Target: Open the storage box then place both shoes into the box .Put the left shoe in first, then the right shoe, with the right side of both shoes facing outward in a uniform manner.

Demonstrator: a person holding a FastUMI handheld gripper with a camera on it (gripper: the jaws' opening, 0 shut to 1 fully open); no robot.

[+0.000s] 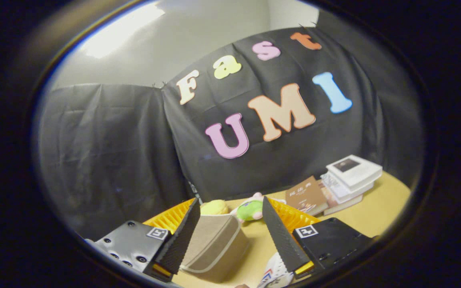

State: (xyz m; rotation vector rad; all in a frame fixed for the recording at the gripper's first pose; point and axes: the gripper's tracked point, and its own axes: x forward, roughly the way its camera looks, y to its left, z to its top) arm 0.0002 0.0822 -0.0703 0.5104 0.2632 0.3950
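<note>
Shoe (213, 247) — between open hand-held gripper (230, 208) fingers

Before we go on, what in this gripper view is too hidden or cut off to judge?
- Shoe: mostly hidden behind one of the open, empty fingers; left or right unclear.
- Beige box: partly behind the other finger; lid state unclear.
- Orange basket: mostly behind both fingers.
- Plush toys: small, partly covered.
- Books: titles too small.

Low forward view along tool (230, 236)
</note>
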